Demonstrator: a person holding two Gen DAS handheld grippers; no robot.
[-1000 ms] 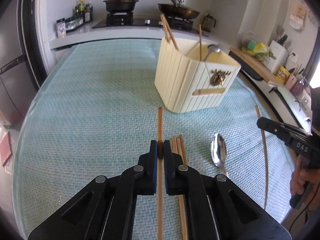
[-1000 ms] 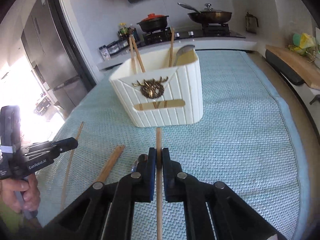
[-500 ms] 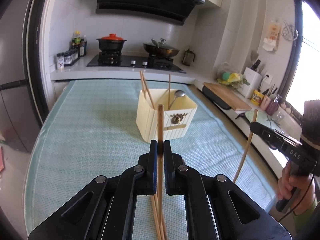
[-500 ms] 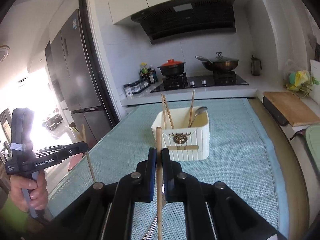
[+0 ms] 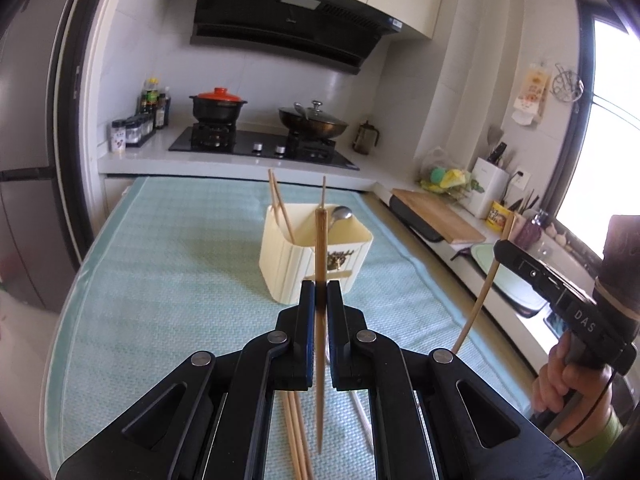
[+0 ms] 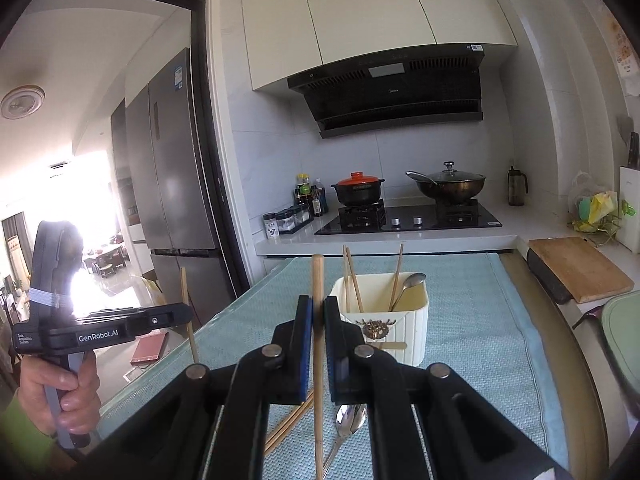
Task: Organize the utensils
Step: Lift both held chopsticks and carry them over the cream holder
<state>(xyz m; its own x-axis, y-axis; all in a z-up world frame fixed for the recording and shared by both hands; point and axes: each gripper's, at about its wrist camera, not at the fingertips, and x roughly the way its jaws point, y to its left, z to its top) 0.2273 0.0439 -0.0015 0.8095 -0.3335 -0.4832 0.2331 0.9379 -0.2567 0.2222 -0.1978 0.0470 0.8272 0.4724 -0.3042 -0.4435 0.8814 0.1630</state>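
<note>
While the cream ribbed plastic utensil holder [image 5: 316, 258] is standing on the pale green woven mat [image 5: 168, 280] with chopsticks and a metal spoon leaning inside, spare wooden chopsticks [image 6: 288, 426] and a steel spoon [image 6: 350, 420] are lying on the mat nearer than it. The left gripper [image 5: 320, 300] is clamping a thin wooden chopstick [image 5: 320, 240] upright in front of the holder. The right gripper [image 6: 318, 316] is pinching a second wooden chopstick [image 6: 318, 280] upright just left of the holder.

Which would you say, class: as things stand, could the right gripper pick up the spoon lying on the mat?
Probably not yet. The right gripper is shut on a chopstick, so it has no free grip. The spoon itself lies uncovered on the mat, just below the gripper, with loose chopsticks beside it.
</note>
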